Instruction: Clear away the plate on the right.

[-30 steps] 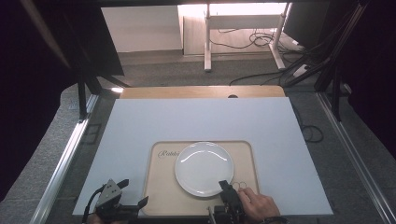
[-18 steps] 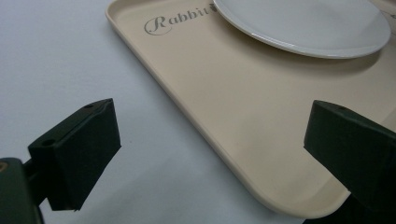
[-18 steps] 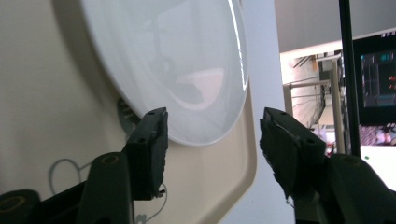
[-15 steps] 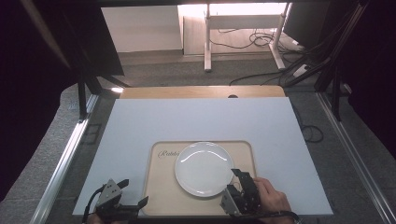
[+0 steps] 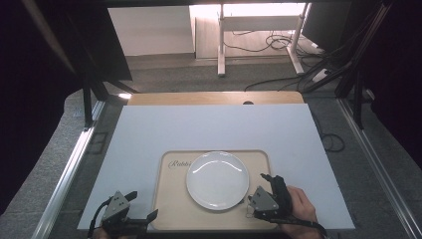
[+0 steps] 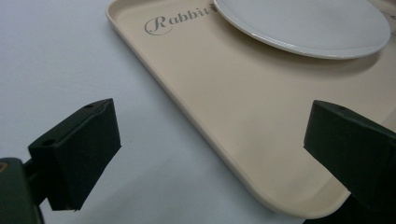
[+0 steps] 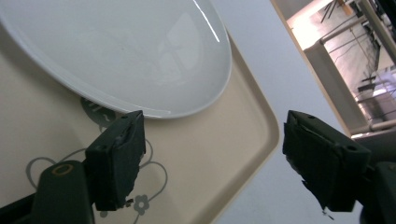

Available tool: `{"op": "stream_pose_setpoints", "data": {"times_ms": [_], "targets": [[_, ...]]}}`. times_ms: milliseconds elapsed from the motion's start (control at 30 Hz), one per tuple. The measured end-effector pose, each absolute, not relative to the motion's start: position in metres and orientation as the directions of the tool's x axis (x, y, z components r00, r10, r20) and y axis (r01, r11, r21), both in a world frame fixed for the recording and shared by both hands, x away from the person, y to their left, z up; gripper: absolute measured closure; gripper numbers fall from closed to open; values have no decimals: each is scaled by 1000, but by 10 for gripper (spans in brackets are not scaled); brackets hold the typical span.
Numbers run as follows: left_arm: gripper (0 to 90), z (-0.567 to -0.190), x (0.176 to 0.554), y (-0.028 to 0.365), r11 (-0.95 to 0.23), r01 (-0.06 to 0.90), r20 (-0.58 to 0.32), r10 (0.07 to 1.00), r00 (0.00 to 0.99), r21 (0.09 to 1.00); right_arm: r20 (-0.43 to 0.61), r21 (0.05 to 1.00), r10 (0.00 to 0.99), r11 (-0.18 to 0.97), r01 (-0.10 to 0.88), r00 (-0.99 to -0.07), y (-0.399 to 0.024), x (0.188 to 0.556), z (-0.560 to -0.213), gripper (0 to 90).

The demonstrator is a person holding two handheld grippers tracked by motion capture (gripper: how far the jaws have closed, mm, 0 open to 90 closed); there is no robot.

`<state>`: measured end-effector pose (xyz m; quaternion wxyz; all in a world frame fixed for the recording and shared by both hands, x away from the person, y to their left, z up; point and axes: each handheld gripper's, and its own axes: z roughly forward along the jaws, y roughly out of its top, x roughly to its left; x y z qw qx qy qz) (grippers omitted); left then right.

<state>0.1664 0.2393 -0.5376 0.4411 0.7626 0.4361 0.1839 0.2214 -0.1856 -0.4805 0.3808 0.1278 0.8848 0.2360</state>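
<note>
A round white plate [image 5: 217, 179] lies empty on a beige tray [image 5: 174, 211] printed "Rabbit" at the table's near middle. My left gripper [image 5: 142, 205] rests open at the tray's near left corner. In the left gripper view, that corner of the tray [image 6: 233, 102] lies between the jaws of the left gripper [image 6: 212, 154], with the plate [image 6: 303, 23] beyond. A hand holds my right gripper [image 5: 263, 191] open at the tray's right side. In the right gripper view, one jaw of the right gripper [image 7: 215, 158] hangs over the tray [image 7: 243, 112] beside the plate's rim [image 7: 116, 46], the other past the tray's edge.
A white sheet [image 5: 209, 129] covers the table around the tray. A wooden strip [image 5: 214, 98] runs along its far edge, and metal rails [image 5: 64, 174] flank both sides. Cables and desk legs [image 5: 221, 45] stand on the floor beyond.
My right gripper has moved from the tray's near edge rightward and forward to its right side beside the plate. The left gripper has stayed put.
</note>
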Motion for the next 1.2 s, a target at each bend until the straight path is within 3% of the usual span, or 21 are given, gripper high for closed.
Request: {"op": "stream_pose_setpoints", "data": {"times_ms": [367,833,1200], "targets": [[32,-538,166,239,-231,502,-104,827,553,834,-452,655,572,734,181,-684,-219,230,-476,88],[32,-537,166,239,-232,502,-104,826,554,833,-244,775,717,549,314,-653,-264,223,-481,30],[32,-537,166,239,-234,500,-101,826,555,834,-152,767,763,492,412,-628,-288,215,-500,26]]}}
